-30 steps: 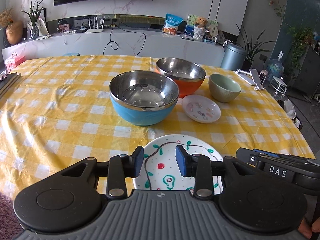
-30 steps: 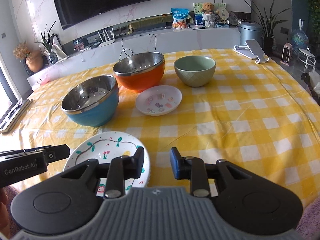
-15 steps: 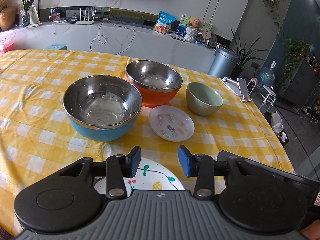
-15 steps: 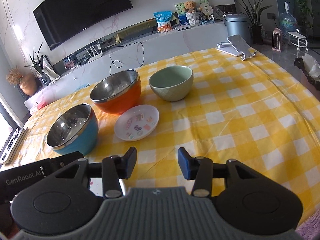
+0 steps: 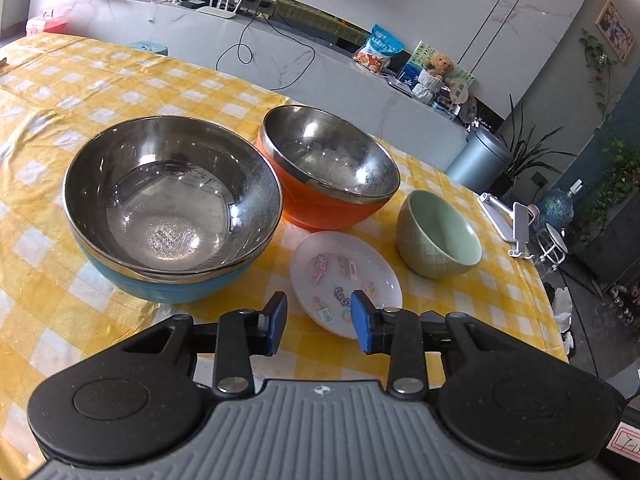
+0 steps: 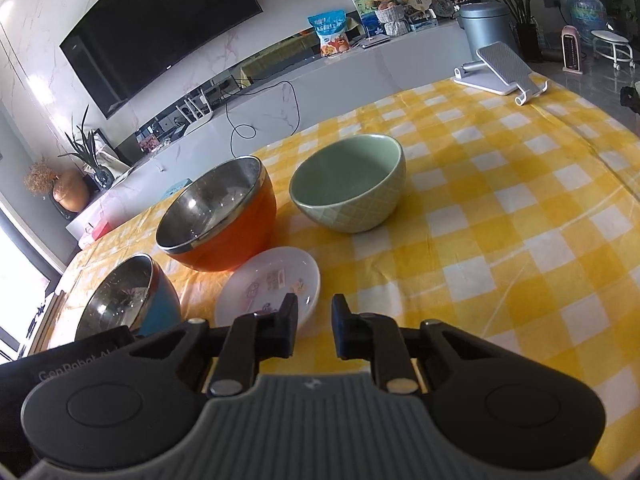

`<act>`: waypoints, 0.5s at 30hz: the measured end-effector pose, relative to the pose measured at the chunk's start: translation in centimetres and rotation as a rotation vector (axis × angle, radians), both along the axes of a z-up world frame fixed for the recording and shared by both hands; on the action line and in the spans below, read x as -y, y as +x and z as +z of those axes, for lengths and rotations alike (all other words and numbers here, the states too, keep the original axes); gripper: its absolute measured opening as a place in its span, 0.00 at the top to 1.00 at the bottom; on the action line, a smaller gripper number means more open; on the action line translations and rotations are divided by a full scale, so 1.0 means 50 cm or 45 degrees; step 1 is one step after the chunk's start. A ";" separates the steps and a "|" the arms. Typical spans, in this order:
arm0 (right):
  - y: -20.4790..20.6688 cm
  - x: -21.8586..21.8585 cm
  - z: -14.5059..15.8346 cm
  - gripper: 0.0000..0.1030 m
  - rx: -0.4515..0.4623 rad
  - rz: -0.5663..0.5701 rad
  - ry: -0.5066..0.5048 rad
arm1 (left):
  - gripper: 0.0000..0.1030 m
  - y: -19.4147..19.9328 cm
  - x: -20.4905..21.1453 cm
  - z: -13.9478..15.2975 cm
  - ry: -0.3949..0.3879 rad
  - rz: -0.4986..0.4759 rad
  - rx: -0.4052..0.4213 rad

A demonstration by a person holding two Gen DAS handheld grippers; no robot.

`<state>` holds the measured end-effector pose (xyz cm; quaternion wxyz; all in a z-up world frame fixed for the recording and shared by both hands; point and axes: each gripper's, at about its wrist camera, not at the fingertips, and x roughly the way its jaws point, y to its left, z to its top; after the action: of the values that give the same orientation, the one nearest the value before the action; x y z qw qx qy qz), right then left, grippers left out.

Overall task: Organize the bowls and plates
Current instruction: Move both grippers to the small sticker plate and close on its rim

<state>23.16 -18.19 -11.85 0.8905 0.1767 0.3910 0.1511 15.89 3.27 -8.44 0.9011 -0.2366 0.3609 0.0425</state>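
Note:
A blue steel-lined bowl [image 5: 172, 208] [image 6: 128, 300], an orange steel-lined bowl [image 5: 328, 168] [image 6: 218, 220], a green ceramic bowl [image 5: 440, 236] [image 6: 348, 184] and a small white sticker plate [image 5: 344, 280] [image 6: 268, 284] stand on the yellow checked table. My left gripper [image 5: 318, 324] is open and empty, just short of the small plate's near rim. My right gripper [image 6: 314, 330] is open and empty, close to the plate's near right edge. The large painted plate is out of view.
A phone stand [image 6: 500, 72] [image 5: 508, 224] sits at the table's far right corner. The table's right edge [image 5: 552, 320] drops to the floor. A counter with a snack bag [image 6: 330, 36] and a bin [image 6: 484, 28] lies behind.
Both grippers moved forward over the table toward the small plate and bowls. The large painted plate has dropped out of view below them. Both stay open.

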 end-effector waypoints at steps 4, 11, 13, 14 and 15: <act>0.019 -0.013 -0.018 0.87 -0.019 0.010 0.010 | 0.68 0.021 0.003 -0.017 0.017 0.009 -0.031; 0.044 -0.023 -0.032 0.89 -0.026 0.016 0.003 | 0.71 0.037 0.002 -0.037 0.018 0.018 -0.050; 0.044 -0.026 -0.034 0.90 -0.025 0.020 -0.008 | 0.76 0.042 0.003 -0.040 0.021 0.009 -0.058; 0.045 -0.027 -0.035 0.90 -0.026 0.021 -0.013 | 0.76 0.044 0.004 -0.042 0.023 0.006 -0.061; 0.046 -0.028 -0.037 0.91 -0.029 0.023 -0.014 | 0.79 0.047 0.006 -0.043 0.026 0.004 -0.065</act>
<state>25.44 -16.77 -13.71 0.8855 0.1699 0.4037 0.1551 18.22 2.98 -10.59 0.8939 -0.2267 0.3829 0.0539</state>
